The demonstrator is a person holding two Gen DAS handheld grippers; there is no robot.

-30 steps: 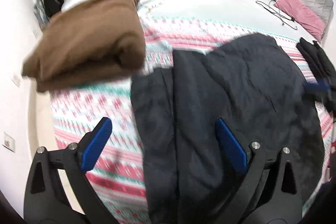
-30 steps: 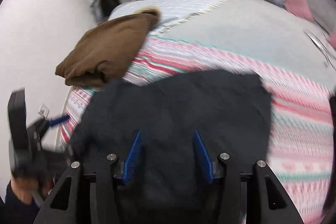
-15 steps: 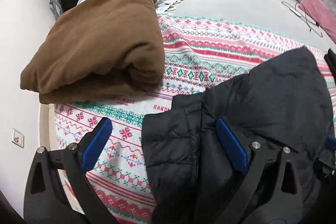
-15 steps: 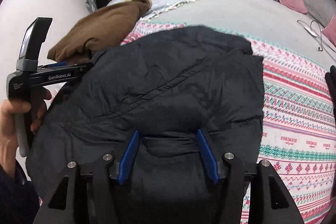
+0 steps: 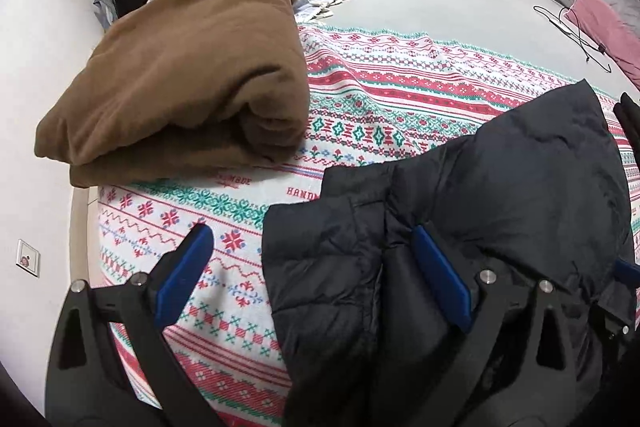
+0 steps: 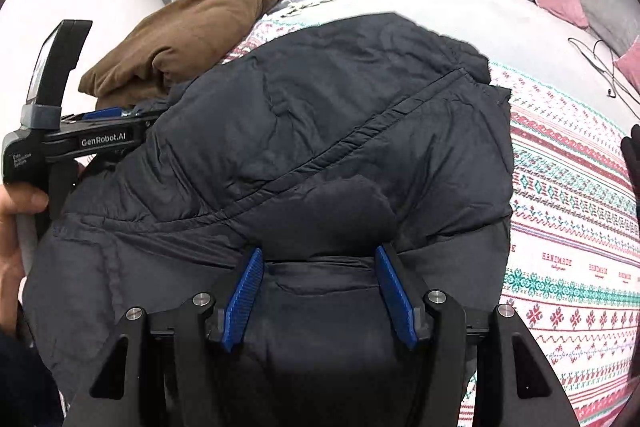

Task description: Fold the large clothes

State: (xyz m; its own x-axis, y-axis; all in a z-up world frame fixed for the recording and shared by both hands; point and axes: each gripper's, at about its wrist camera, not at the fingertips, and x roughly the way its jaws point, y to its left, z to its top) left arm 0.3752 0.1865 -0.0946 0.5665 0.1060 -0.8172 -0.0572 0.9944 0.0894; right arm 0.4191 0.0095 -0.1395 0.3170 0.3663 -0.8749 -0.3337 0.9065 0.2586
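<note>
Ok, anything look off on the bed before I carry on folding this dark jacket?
Nothing damaged or spilled. The dark jacket lies bunched and uneven on the patterned blanket, with one flap hanging past the near edge in the left wrist view. The folded brown garment looks tidy. A loose black cable lies on the grey sheet near the pillows.
</note>
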